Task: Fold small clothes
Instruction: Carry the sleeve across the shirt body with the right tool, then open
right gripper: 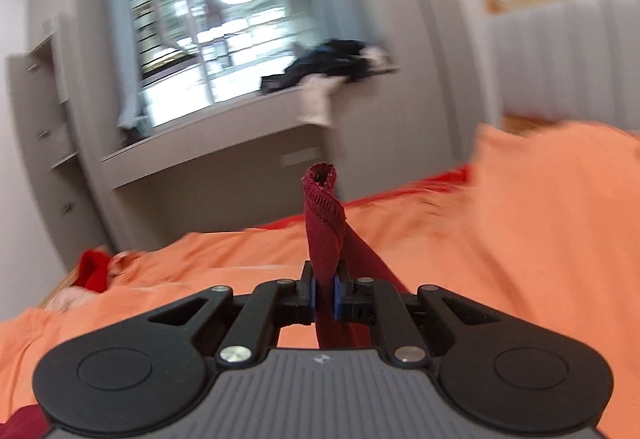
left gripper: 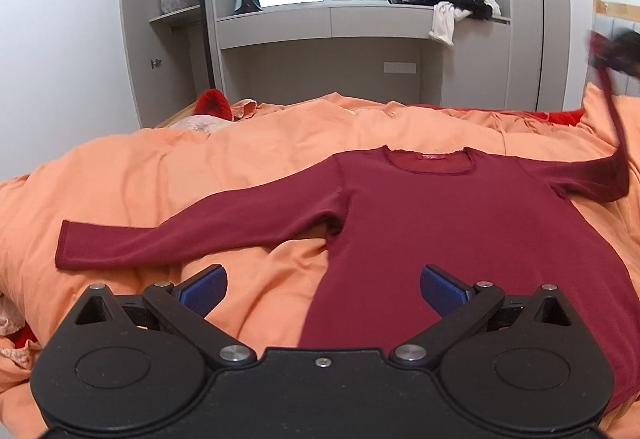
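A dark red long-sleeved shirt [left gripper: 440,223] lies flat, front up, on the orange duvet [left gripper: 160,175], collar away from me. Its left sleeve [left gripper: 160,243] is spread out to the left. My left gripper [left gripper: 323,289] is open and empty, hovering over the shirt's lower left edge. My right gripper [right gripper: 325,297] is shut on the cuff end of the right sleeve [right gripper: 325,215], which sticks up twisted between the pads. In the left wrist view that gripper [left gripper: 616,53] is a blur at the far right, holding the sleeve [left gripper: 618,135] lifted above the bed.
A grey wardrobe and window ledge [left gripper: 320,15] stand behind the bed, with a pile of dark and white clothes [left gripper: 448,3] on the ledge. A red item [left gripper: 214,105] lies at the bed's far left. A padded headboard [right gripper: 560,55] is on the right.
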A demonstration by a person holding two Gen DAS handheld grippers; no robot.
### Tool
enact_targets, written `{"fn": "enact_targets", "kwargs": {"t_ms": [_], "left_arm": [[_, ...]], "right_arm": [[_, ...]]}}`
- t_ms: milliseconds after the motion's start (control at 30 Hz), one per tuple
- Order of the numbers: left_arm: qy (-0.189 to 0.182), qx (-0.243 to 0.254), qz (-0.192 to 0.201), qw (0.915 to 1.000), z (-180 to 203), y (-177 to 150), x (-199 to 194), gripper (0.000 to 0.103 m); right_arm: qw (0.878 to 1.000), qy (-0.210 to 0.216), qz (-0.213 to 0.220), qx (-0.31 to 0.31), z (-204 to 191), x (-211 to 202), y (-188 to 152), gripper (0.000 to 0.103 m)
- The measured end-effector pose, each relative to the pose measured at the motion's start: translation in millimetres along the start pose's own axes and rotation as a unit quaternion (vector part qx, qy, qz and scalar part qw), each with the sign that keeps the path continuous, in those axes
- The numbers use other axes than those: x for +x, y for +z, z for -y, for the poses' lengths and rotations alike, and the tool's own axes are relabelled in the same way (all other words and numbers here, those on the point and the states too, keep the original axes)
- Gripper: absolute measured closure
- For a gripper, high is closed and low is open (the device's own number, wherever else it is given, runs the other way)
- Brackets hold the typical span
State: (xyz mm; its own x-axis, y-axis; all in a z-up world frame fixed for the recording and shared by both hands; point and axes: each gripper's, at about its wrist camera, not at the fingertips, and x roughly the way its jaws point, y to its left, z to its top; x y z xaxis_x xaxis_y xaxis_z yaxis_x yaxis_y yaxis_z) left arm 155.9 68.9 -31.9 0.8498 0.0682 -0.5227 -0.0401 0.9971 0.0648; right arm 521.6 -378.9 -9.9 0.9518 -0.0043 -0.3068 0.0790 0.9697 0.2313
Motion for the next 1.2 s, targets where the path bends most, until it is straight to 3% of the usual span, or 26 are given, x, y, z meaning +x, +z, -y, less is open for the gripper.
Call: {"fn": "enact_targets", "kwargs": {"t_ms": [100, 200, 367, 533, 567, 633, 667, 700, 767, 867, 900, 1000, 1033, 1067, 1100, 1200], "left_arm": [[0.006, -0.013, -0.002, 0.9999, -18, -6, -2, 0.0], [0.002, -0.027, -0.003, 0.9996, -32, -10, -2, 0.0], [0.014, -0.034, -0.016, 0.9992, -50, -19, 2, 0.0], [0.006, -0.051, -0.017, 0.9986, -62, -22, 0, 0.0], [0.006, -0.053, -0.016, 0.9985, -63, -22, 0, 0.0], [0.005, -0.056, -0.014, 0.9983, -65, -21, -1, 0.0], [0.005, -0.058, -0.012, 0.9982, -66, -21, -2, 0.0], [0.005, -0.059, -0.011, 0.9982, -66, -22, -2, 0.0], [0.004, -0.062, -0.011, 0.998, -67, -22, -4, 0.0], [0.003, -0.065, -0.014, 0.9978, -68, -23, -3, 0.0], [0.003, -0.065, -0.016, 0.9978, -68, -23, -2, 0.0], [0.003, -0.065, -0.02, 0.9977, -68, -23, -1, 0.0], [0.001, -0.064, -0.018, 0.9977, -67, -23, -2, 0.0], [0.0, -0.064, -0.017, 0.9978, -68, -24, -2, 0.0], [0.0, -0.064, -0.016, 0.9978, -68, -24, -3, 0.001], [0.001, -0.066, -0.018, 0.9976, -68, -24, -2, 0.0]], "right_arm": [[0.999, 0.029, -0.007, -0.031, -82, 22, -1, 0.094], [0.996, 0.049, -0.023, -0.066, -157, 44, -28, 0.094], [0.987, 0.088, -0.089, -0.101, -260, 84, -111, 0.094], [0.973, 0.09, -0.147, -0.156, -320, 100, -190, 0.094], [0.97, 0.088, -0.159, -0.162, -324, 100, -201, 0.093], [0.961, 0.073, -0.192, -0.183, -334, 106, -217, 0.073], [0.959, 0.062, -0.197, -0.194, -337, 102, -224, 0.047], [0.96, 0.061, -0.188, -0.197, -338, 95, -225, 0.028], [0.965, 0.091, -0.16, -0.185, -333, 74, -219, 0.017], [0.967, 0.167, -0.119, -0.154, -314, 38, -194, 0.016], [0.967, 0.172, -0.101, -0.161, -305, 27, -184, 0.014], [0.966, 0.105, -0.104, -0.21, -270, 16, -161, 0.018], [0.966, 0.069, -0.112, -0.221, -252, 17, -157, 0.022], [0.968, 0.04, -0.121, -0.218, -230, 18, -151, 0.035], [0.971, 0.023, -0.13, -0.2, -208, 18, -146, 0.049], [0.986, 0.027, -0.155, -0.062, -122, 10, -129, 0.052]]}}
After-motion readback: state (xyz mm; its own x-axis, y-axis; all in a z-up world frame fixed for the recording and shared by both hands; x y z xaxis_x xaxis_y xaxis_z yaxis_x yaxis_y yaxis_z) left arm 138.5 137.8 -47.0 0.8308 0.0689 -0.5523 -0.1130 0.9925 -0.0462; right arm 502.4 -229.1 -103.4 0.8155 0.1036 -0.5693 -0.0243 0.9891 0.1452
